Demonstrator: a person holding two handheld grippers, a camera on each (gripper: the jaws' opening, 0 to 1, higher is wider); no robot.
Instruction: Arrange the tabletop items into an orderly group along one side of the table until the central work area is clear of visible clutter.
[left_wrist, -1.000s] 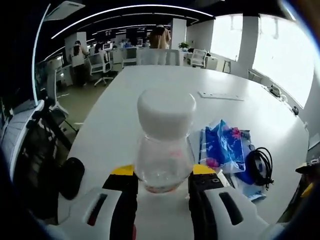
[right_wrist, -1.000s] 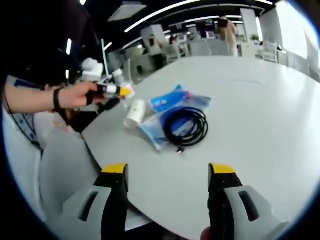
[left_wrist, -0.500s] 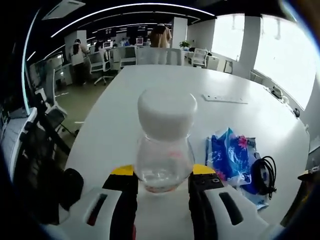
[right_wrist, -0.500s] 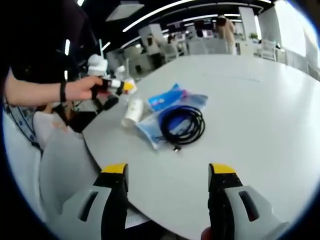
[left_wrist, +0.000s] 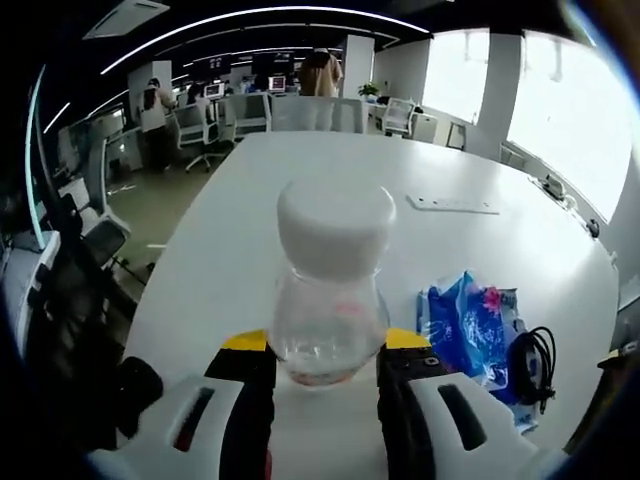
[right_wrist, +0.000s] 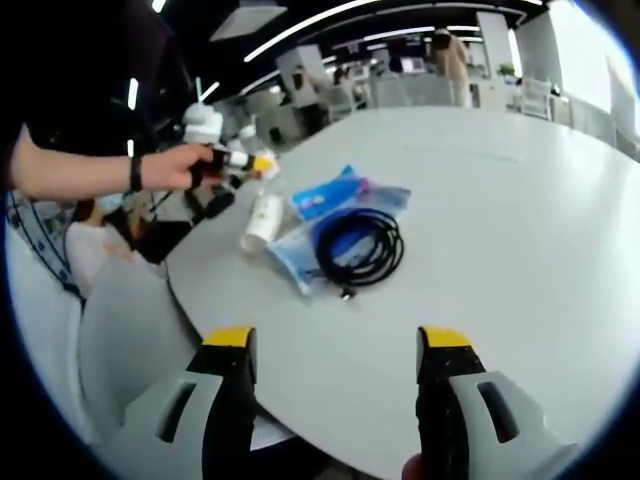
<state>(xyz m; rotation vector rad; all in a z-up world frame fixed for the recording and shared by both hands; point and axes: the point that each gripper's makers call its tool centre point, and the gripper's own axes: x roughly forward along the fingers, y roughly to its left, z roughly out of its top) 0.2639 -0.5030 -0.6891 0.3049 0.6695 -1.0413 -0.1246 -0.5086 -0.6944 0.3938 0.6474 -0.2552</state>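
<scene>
My left gripper (left_wrist: 325, 355) has two black jaws with yellow tips, set in rounded white housings, each with a dark slot along its top. My right gripper (right_wrist: 337, 345) is built the same: yellow-capped black jaws on pale grey-white shells with a long dark recess in each. In the right gripper view I see my left hand (right_wrist: 185, 165), a dark band (right_wrist: 133, 172) at its wrist, and a black top above the arm.

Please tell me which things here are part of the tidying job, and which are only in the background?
Job: clear bottle in the left gripper; blue packet; black cable; white tube; right gripper, open.

Background: office chairs; power strip.
</scene>
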